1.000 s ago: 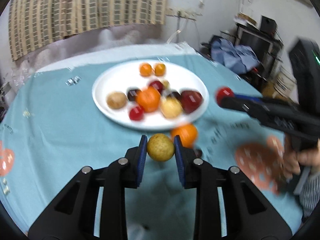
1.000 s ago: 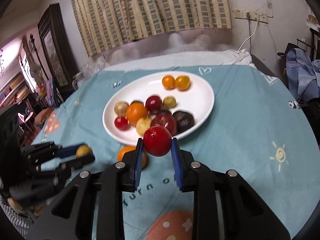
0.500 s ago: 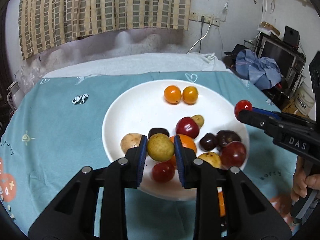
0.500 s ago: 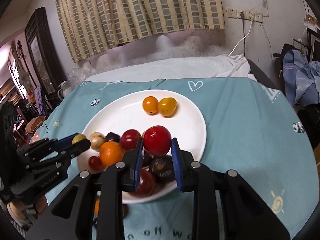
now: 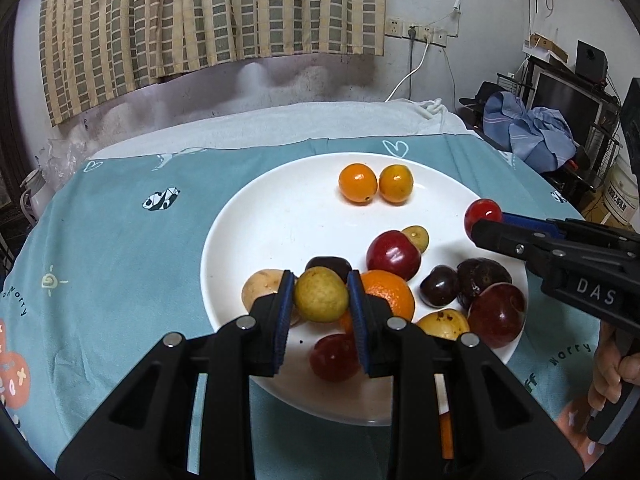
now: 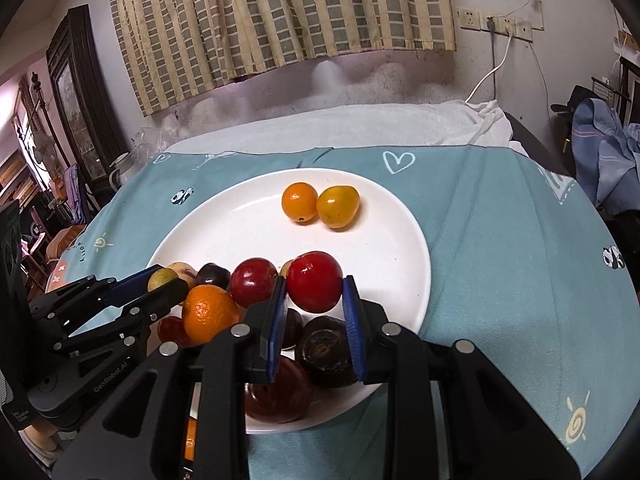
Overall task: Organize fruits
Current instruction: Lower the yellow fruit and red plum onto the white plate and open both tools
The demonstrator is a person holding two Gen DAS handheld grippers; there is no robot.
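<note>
White plate (image 5: 256, 240) holding mixed fruits; two orange fruits (image 5: 375, 182) at its far side. Above it, left tongs (image 5: 320, 296) grip a yellow-green fruit (image 5: 320, 294), right tongs (image 6: 315, 289) a red fruit (image 6: 314, 286).

Left gripper (image 5: 320, 300) clamped, tilted downward; right gripper (image 6: 314, 298) likewise, alongside.

A lived-in home room: checked curtains (image 5: 208, 20), a cartoon-print tablecloth (image 5: 120, 248), clothes heaped (image 5: 528, 136) by a television (image 5: 568, 96), and a wooden cabinet (image 6: 80, 92).
</note>
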